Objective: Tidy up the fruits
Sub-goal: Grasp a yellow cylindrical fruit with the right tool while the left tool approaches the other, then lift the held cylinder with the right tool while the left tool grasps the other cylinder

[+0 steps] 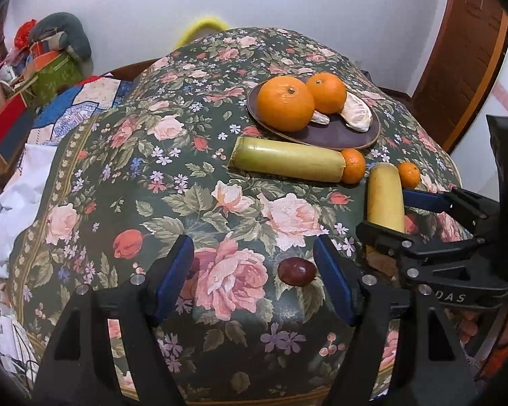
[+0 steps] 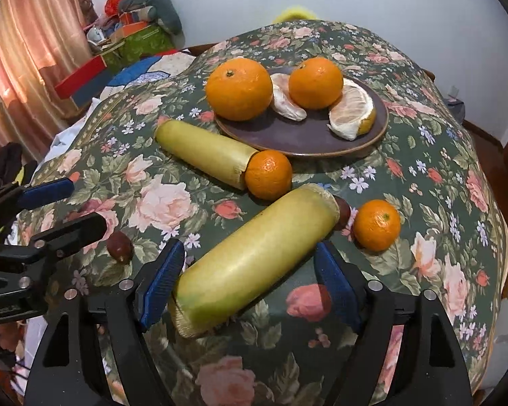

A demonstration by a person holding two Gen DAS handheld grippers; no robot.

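Note:
A brown plate holds two oranges and peeled segments. Two yellow-green sugarcane pieces lie on the floral tablecloth: a far one touching a small orange, and a near one. Another small orange lies to the right. A dark red jujube lies between my left gripper's open jaws. My right gripper is open around the near cane, its pads apart from it. A second jujube sits at that cane's far end.
The round table has a floral cloth; its edge drops off all around. Boxes and clutter stand at the far left, a curtain further left, a wooden door at the right. The two grippers are close side by side.

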